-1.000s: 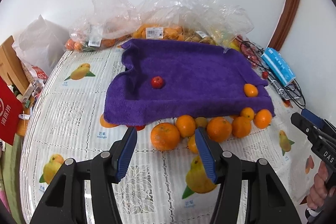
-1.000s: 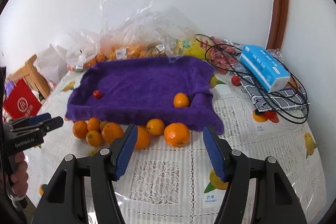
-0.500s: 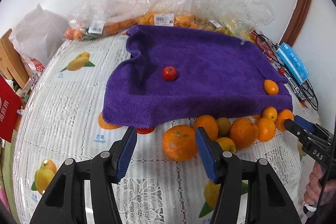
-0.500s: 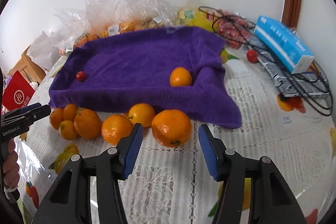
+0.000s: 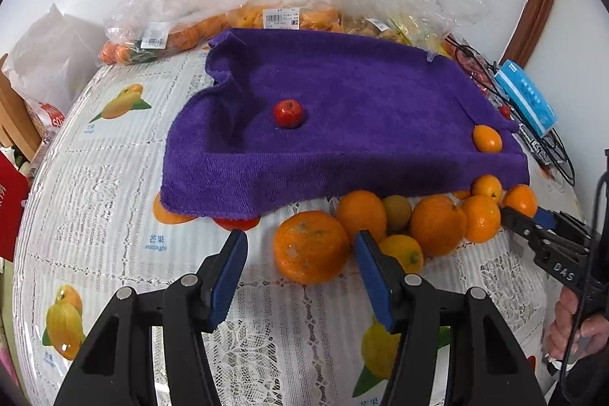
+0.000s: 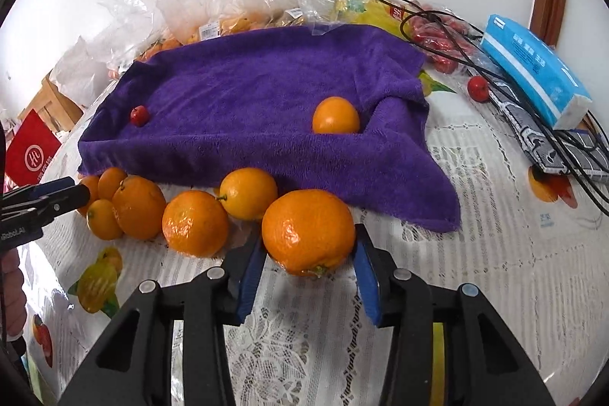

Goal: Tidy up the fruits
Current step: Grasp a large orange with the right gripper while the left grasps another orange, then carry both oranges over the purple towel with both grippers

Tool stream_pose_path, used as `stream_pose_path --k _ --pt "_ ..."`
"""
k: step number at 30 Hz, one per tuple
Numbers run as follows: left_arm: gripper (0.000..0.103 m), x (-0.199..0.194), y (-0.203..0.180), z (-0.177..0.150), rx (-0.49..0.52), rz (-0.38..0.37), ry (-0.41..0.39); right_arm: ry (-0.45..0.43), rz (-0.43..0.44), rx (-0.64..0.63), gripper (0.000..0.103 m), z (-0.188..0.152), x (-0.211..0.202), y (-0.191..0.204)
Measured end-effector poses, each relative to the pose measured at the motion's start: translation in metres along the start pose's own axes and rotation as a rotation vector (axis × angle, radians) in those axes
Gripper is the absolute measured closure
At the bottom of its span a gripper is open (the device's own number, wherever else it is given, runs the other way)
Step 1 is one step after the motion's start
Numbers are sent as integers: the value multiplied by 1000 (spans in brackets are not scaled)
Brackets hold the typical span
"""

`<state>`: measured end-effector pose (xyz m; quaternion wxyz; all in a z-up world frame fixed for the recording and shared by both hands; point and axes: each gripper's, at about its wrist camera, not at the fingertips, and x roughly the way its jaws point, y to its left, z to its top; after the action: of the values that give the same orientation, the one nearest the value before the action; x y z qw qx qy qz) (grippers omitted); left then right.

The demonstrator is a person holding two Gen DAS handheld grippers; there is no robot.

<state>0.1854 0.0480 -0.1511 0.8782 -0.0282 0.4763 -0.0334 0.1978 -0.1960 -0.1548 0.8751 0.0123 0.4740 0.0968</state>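
Observation:
A purple towel [image 5: 342, 124] lines a tray on the table, holding a small red fruit [image 5: 288, 113] and a small orange [image 5: 487, 138]. Several oranges lie in a row along its front edge. My left gripper [image 5: 300, 242] is open, its blue pads on either side of the leftmost big orange [image 5: 310, 246]. My right gripper [image 6: 309, 246] is open around the rightmost big orange [image 6: 308, 231], with the pads close to its sides. The towel [image 6: 259, 109], red fruit [image 6: 139, 115] and small orange [image 6: 335, 115] also show in the right wrist view.
Plastic bags of fruit [image 5: 266, 14] stand behind the towel. A blue tissue pack [image 6: 533, 71], black cables [image 6: 495, 63] and a loose red fruit [image 6: 478, 88] lie at the right. A red box [image 6: 32, 147] is at the left edge. The lace tablecloth [image 6: 475, 253] covers the table.
Both grippers have moved forward and down toward the row of oranges. Each now has a big orange between its open fingers.

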Motion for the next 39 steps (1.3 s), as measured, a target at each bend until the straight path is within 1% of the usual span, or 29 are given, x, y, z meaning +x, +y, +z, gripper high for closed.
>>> stream_pose_path --k 4,6,7,13,18,23,28,32,36,39 --pt "51 9 0 -3 4 -13 12 4 -5 7 59 -3 -4 -1" --pt "56 11 0 -3 1 -22 12 8 -11 15 59 -6 -5 -2" --pt "61 12 -1 -3 -1 -36 12 9 -12 19 59 -6 -5 -3" --pt "61 11 -8 -4 50 -13 -5 4 -17 35 59 -9 -12 0" --pt "61 1 -2 -7 10 -28 0 -13 -30 31 59 -9 -29 5" --pt "61 -17 -2 -8 4 -20 -9 -44 -31 41 59 -7 -52 9" --pt "61 -40 -7 -4 13 -30 -41 -82 -39 52 59 -2 -77 13" --pt "61 -58 -9 0 8 -57 -67 -112 -51 59 59 3 -98 18" --pt "61 -72 -10 5 12 -55 -94 -135 -57 59 59 7 -113 23" --pt "61 -79 -9 9 1 -57 -99 -149 -60 53 59 11 -120 25"
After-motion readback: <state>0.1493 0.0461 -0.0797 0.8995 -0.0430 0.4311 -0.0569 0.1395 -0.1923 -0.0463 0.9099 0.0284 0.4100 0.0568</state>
